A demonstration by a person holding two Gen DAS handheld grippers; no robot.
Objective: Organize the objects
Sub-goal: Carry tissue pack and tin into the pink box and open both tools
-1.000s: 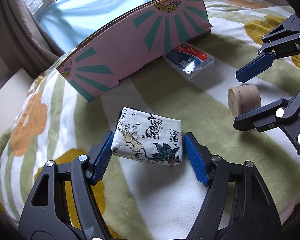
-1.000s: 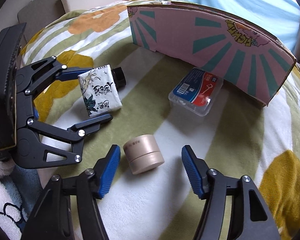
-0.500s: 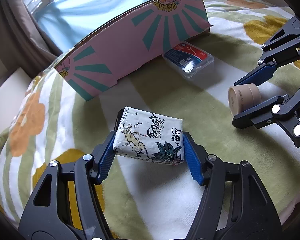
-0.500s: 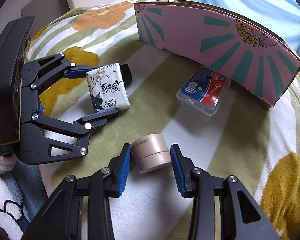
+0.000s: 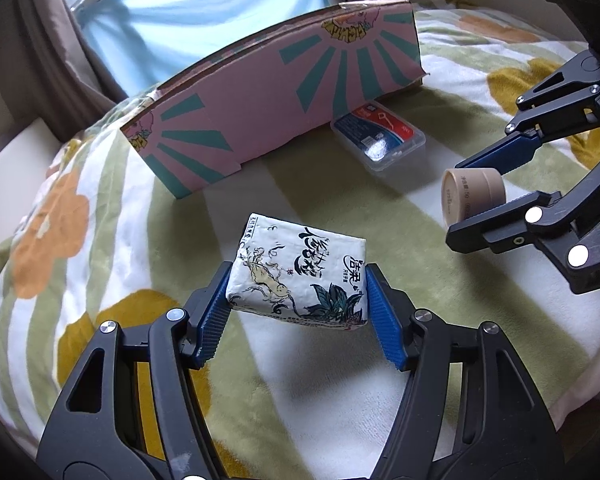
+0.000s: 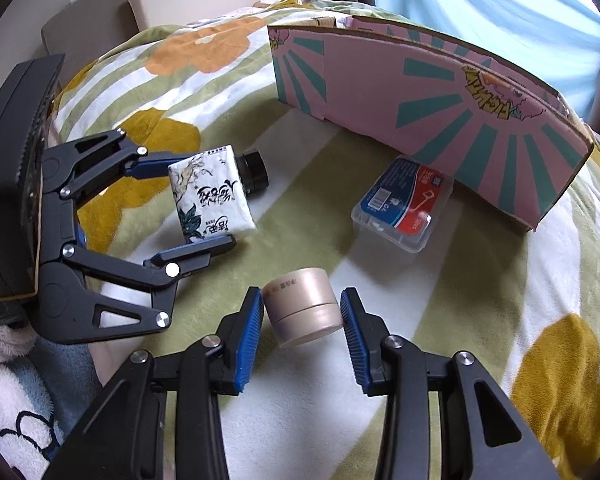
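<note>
My left gripper (image 5: 298, 300) is shut on a white tissue pack (image 5: 300, 276) with ink drawings and holds it lifted above the blanket; it also shows in the right wrist view (image 6: 210, 196). My right gripper (image 6: 302, 316) is shut on a beige round jar (image 6: 304, 308), lifted off the blanket; the jar also shows in the left wrist view (image 5: 472, 194). A clear plastic box with a blue and red label (image 6: 404, 204) lies on the blanket by the pink cardboard box (image 6: 440, 104).
A small black cylinder (image 6: 254, 170) lies on the blanket behind the tissue pack. The pink and teal cardboard box (image 5: 276, 92) stands at the back, its open top hidden. The flowered blanket (image 5: 340, 380) covers the surface. A curtained window is behind.
Both grippers closed on their objects and lifted them: the left on the tissue pack, the right on the beige jar. The black cylinder under the pack is now uncovered.
</note>
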